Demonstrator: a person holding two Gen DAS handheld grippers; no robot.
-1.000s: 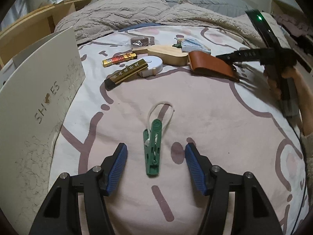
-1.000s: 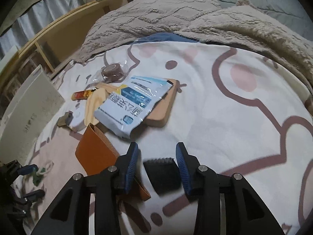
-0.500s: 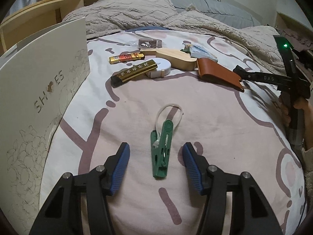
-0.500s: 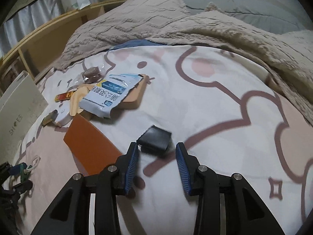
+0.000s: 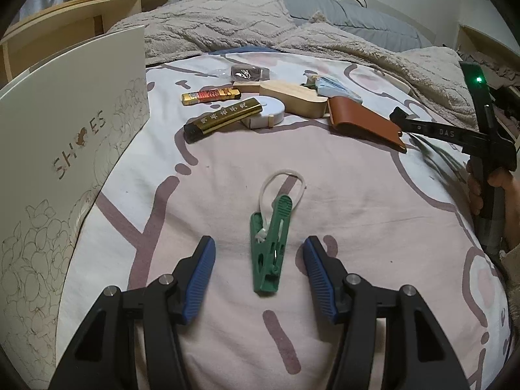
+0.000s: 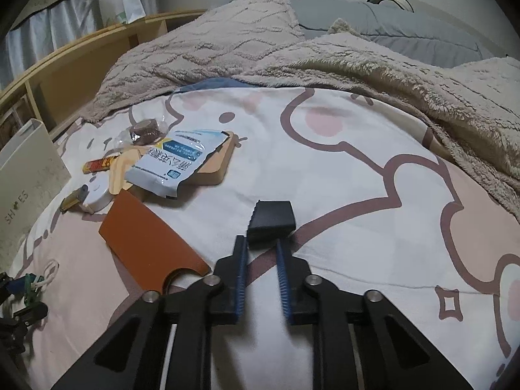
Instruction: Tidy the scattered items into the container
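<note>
A green clothes peg (image 5: pixel 269 253) with a white cord loop lies on the patterned bedsheet. My left gripper (image 5: pixel 258 243) straddles it, open, its blue pads well clear on both sides. The white shoe box (image 5: pixel 65 149) stands at the left edge. In the right wrist view a small black case (image 6: pixel 271 217) sits at the tips of my right gripper (image 6: pixel 260 243). The jaws are closing, and the narrow blue pads pinch the case's near end. The brown leather sleeve (image 6: pixel 146 240) lies just left of it.
Behind the peg lie a gold-labelled black bar (image 5: pixel 224 118), a red-and-gold pack (image 5: pixel 209 95), a white tape measure (image 5: pixel 266 110), a wooden board (image 5: pixel 292 97) and a blue-white packet (image 6: pixel 175 162). Fuzzy blankets (image 6: pixel 357 65) bound the far side. A person's hand (image 5: pixel 487 185) holds the right gripper.
The right gripper's jaws have narrowed from wide apart onto the black case, which now sits at their tips instead of lying flat between them. The left gripper stays over the peg.
</note>
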